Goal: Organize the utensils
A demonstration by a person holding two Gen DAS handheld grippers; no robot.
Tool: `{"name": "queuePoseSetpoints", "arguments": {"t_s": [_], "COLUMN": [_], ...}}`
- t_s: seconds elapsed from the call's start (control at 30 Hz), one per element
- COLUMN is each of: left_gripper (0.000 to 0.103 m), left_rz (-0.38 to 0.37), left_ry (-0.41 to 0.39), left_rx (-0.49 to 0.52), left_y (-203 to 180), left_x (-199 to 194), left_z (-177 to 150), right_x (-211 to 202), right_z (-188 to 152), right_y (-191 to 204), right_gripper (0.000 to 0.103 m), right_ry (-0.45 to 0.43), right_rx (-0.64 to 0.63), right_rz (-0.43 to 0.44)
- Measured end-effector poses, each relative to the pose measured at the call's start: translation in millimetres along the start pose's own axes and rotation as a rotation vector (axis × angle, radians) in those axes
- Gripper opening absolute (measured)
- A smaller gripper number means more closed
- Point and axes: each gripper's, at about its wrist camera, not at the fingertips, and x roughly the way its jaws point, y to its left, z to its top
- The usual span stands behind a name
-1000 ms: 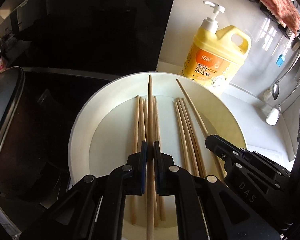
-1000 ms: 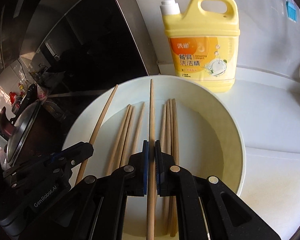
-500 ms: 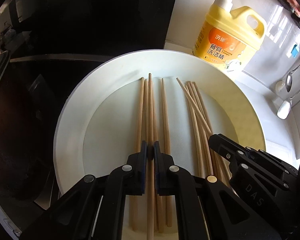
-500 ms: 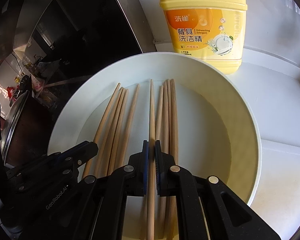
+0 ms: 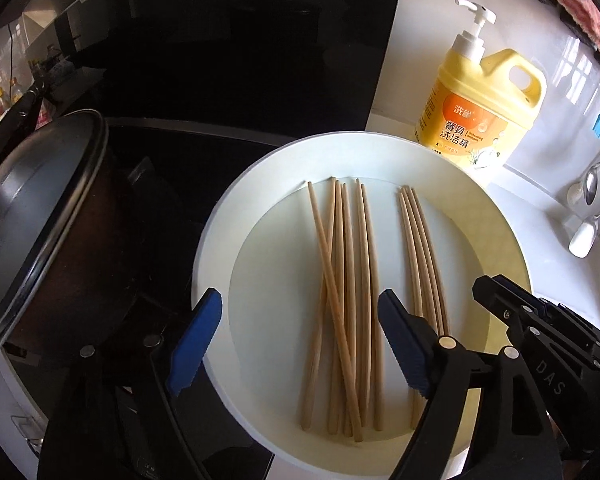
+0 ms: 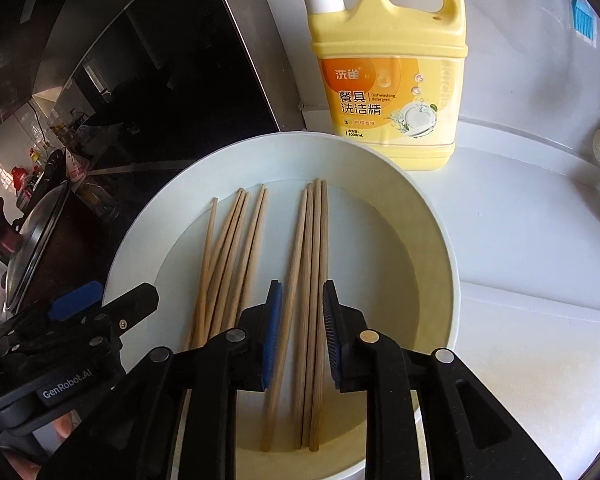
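Wooden chopsticks [image 5: 342, 304] lie in two bundles inside your white bowl [image 5: 220, 240] at the counter's [image 6: 540, 240] stove edge; both your left hand-held gripper [image 5: 296, 344] and right hand-held gripper [image 6: 300, 336] are opening, clamping nothing, arms hiding near ends.

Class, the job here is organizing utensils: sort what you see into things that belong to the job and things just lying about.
Belongs to the job:
- left chopstick bundle
- right chopstick bundle
- white bowl
- left gripper, opening
- right gripper, opening

Just lying about:
- detergent bottle
- pot lid
- hanging spoons
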Motion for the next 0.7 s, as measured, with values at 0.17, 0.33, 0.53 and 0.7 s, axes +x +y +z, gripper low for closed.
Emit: {"name": "queuePoseSetpoints", "arguments": {"t_s": [0.17,0.33,0.53,0.7], "left_gripper": [0.084,0.087,0.092,0.096], "left_rz": [0.027,0.042,0.047,0.048], "left_ry": [0.004,0.007,-0.008,-0.013], "left_rx": [-0.011,-0.017,-0.026,-0.023], "left_y": [4.1,5.8,7.4,3.8], "left_x": [-10.7,-22.1,-40.1,-49.0], "left_z": [-4.6,-6.9,-8.4,-6.4], "right_x": [-12.9,-24.0,-39.8,-50.1], "right_z": [-5.7,-7.9,-10.4,-12.3], "right_y": [4.7,10.9,15.6,15.8], "right_gripper": [0.025,0.034,0.047,0.057], "right_ry": [-0.003,-0.008,-0.027,-0.029], "right_rx": [-0.012,-0.034,-0.048,-0.046], "right_rz": [0.008,0.02,0.01,-0.005]}}
